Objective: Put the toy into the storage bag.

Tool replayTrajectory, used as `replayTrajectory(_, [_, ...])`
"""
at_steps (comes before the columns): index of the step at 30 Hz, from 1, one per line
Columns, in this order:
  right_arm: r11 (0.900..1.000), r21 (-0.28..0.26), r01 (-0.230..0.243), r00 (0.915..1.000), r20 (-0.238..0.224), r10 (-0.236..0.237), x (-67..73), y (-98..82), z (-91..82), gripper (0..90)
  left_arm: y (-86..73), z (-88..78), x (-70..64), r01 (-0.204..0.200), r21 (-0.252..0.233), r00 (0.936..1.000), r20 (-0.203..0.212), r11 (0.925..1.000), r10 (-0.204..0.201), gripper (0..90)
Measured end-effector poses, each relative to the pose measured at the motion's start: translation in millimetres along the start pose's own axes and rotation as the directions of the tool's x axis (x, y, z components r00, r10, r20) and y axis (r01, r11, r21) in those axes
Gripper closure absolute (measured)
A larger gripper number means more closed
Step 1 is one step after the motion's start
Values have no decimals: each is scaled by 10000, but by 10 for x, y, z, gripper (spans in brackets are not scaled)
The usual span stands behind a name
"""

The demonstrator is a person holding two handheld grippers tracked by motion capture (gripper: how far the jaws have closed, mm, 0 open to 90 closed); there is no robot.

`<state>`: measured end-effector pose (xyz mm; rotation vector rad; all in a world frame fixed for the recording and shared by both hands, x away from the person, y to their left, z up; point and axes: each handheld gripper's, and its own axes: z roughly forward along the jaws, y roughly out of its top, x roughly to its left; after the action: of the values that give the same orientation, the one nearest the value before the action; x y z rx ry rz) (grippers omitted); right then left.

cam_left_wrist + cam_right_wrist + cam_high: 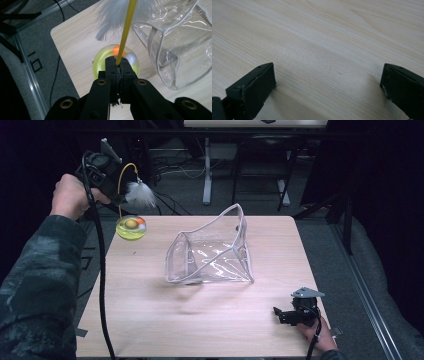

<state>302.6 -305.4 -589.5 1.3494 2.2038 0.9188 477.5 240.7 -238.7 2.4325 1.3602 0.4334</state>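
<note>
Left gripper (117,65): clamped on the yellow wand (127,30) of the feather toy (132,226), lifted above the table's (150,320) far-left corner.
Clear pouch (210,252): mid-table, near the toy.
Right gripper (280,314): jaws spread, empty, near-right edge.

The left gripper (116,180) holds a feather toy (139,194) by its yellow wire, its ball (131,227) over the worktop's (200,320) left corner. A clear pouch (210,250) stands mid-worktop; the right gripper (292,314) rests near-right.

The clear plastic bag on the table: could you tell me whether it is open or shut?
Open. The clear bag stands with its white-edged mouth gaping wide, and nothing shows inside it.
</note>
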Motion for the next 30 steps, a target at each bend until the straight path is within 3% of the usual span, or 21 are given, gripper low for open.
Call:
replayTrajectory(20, [10000, -7, -3, 10000, -9, 3, 2, -1, -1, 0, 257, -196, -297, -705, -298, 9975, -2, 9971, 705, 884])
replayTrajectory(30, [10000, -7, -6, 10000, -10, 6, 3, -1, -1, 0, 398, -266, -532, -1474, -349, 9890, 72, 9885, 1477, 884])
